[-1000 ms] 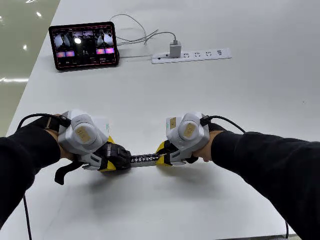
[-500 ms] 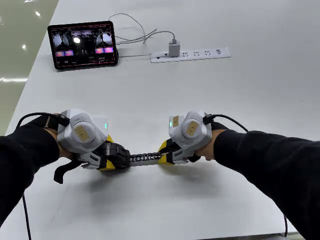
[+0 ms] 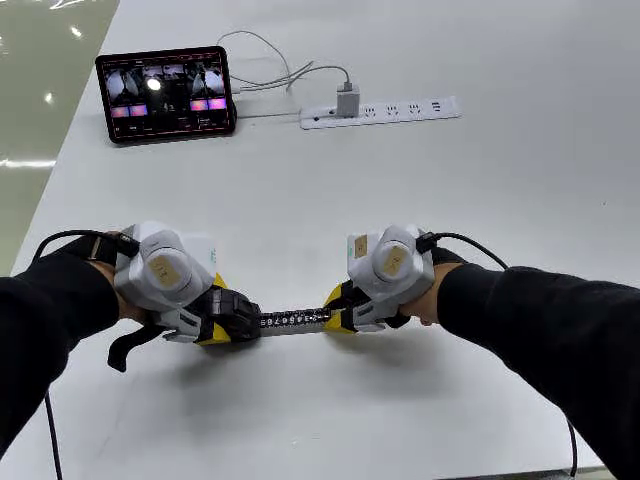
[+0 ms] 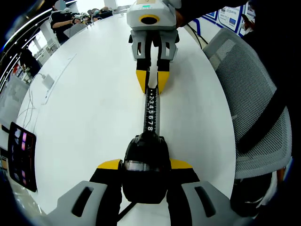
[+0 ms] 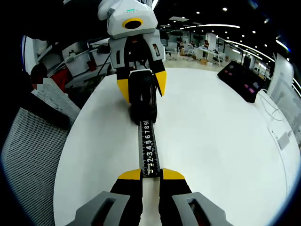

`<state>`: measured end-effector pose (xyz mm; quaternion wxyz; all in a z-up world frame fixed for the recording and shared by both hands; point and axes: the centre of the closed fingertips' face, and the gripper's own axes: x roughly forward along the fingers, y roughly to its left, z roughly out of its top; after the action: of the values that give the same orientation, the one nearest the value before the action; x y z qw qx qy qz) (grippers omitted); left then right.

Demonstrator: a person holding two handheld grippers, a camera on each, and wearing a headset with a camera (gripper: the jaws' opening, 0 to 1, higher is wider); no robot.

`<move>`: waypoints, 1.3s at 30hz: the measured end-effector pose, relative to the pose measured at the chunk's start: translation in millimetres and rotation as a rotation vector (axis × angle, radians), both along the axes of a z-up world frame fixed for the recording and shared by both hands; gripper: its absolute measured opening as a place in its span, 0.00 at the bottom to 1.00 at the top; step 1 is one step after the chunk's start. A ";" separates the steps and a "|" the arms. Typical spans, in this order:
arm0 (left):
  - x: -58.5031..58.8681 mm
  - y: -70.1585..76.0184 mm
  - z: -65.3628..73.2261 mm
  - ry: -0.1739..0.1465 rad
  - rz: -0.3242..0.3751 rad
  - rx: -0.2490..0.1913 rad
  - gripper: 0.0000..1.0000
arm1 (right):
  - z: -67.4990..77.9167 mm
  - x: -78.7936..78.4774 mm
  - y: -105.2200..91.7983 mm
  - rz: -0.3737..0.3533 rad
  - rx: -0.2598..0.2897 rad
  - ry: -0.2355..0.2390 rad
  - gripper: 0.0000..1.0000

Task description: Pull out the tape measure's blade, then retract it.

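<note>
One white office table (image 3: pixel 500 190), tablet (image 3: pixel 167 92), power strip (image 3: pixel 400 108). Left gripper (image 4: pixel 146 165) pinches black case (image 3: pixel 235 313); right gripper (image 5: pixel 151 174) pinches numbered blade (image 5: pixel 148 143).

Left claw (image 3: pixel 233 316) & right claw (image 3: pixel 337 319): grey-white housings w/ tan sq. stickers (image 3: pixel 165 268), black jaws, yellow-tipped. Black cable (image 3: pixel 62 237) off each rear; black strap (image 3: pixel 124 346) on left. Long black sleeves (image 3: pixel 545 325).

Blade (image 3: pixel 293 319) is stretching from the tape measure (image 3: pixel 237 312) in the left gripper (image 3: pixel 215 310) to the right gripper (image 3: pixel 334 312), barring the gap between them. Table (image 3: pixel 430 190) is lying bare around and beyond both. Tablet (image 3: pixel 167 92), power strip (image 3: pixel 385 111), charger (image 3: pixel 349 100) and cables (image 3: pixel 270 72) are sitting well apart at the far side. Mesh chair (image 4: pixel 249 94) is crowding the near edge.
</note>
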<state>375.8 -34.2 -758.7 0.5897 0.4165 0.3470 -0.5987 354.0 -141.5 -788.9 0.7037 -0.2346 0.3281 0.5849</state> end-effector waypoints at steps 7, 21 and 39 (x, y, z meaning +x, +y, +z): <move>1.1 0.8 -0.3 0.000 0.003 -0.005 0.30 | 0.3 -0.7 -6.3 -0.004 0.000 0.001 0.08; 1.4 0.4 -1.0 0.002 0.003 -0.007 0.30 | 0.0 -1.9 -17.0 -0.004 -0.008 0.004 0.08; 1.9 -0.1 -0.4 0.002 0.005 -0.007 0.30 | 0.7 -3.5 -28.9 -0.017 -0.010 0.010 0.08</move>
<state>377.7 -34.4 -759.1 0.5925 0.4129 0.3464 -0.5987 350.5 -170.4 -788.2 0.7059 -0.2325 0.3363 0.5784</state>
